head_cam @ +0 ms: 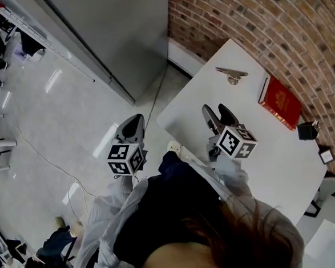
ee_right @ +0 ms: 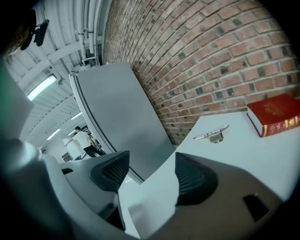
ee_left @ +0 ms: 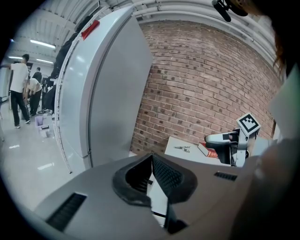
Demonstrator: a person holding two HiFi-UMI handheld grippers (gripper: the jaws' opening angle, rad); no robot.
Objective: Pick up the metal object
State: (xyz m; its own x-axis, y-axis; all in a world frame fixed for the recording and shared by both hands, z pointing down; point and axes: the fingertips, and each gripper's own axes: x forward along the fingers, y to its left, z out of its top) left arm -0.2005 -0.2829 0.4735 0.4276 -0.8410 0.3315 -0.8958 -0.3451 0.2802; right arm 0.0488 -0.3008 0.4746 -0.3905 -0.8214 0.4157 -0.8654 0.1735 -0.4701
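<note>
I am holding the right gripper (ee_right: 150,176) over the near edge of the white surface (ee_right: 234,159). Its jaws are standing wide apart, with only bare surface showing between them. The metal object (ee_right: 213,134) is lying ahead of it and a little to its right, well apart from the pads, toward the far side of the surface by the brick wall (ee_right: 220,61). Its long bar is running crosswise to my line of approach, tilting up to the right in the right gripper view. So I am judging that the wrist will need turning for the jaws to close across the bar's narrow width rather than along it.

The left gripper (head_cam: 132,128) is hanging off the surface altogether, out over the floor (head_cam: 54,111). Its pads are meeting at the tips and carrying nothing. The right one is plainly nearer, and I am counting on it for the reach.

The object is looking like a small silvery cleat: a slim bar tapering to both ends, sitting on a short squat foot at its middle. At this range I am only guessing that the foot is resting loose on the surface rather than being fixed to it. A red book (head_cam: 279,101) is lying near the object on its right, not touching it.
</note>
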